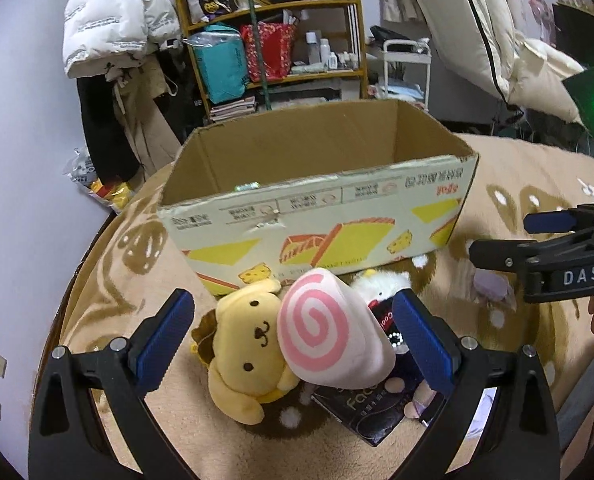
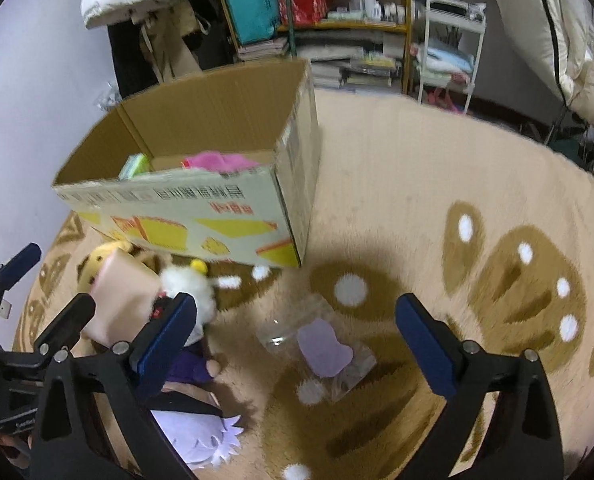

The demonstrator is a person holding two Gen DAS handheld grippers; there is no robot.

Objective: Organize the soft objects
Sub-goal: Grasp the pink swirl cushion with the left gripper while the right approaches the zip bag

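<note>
Beige rug [image 1: 517, 184]: pink-swirl roll plush [image 1: 329, 332], yellow puppy plush [image 1: 249, 344].

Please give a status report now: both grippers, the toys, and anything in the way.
Left gripper open around swirl cushion. Right gripper open, holding nothing. Yellow dog toy beside cushion, outside box. Plastic bag under right gripper.

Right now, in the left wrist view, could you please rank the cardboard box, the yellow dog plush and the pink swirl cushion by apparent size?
1. cardboard box, clearly largest though farthest.
2 and 3. pink swirl cushion and yellow dog plush: they look alike; the cushion overlaps the plush, so I won't rank them.
</note>
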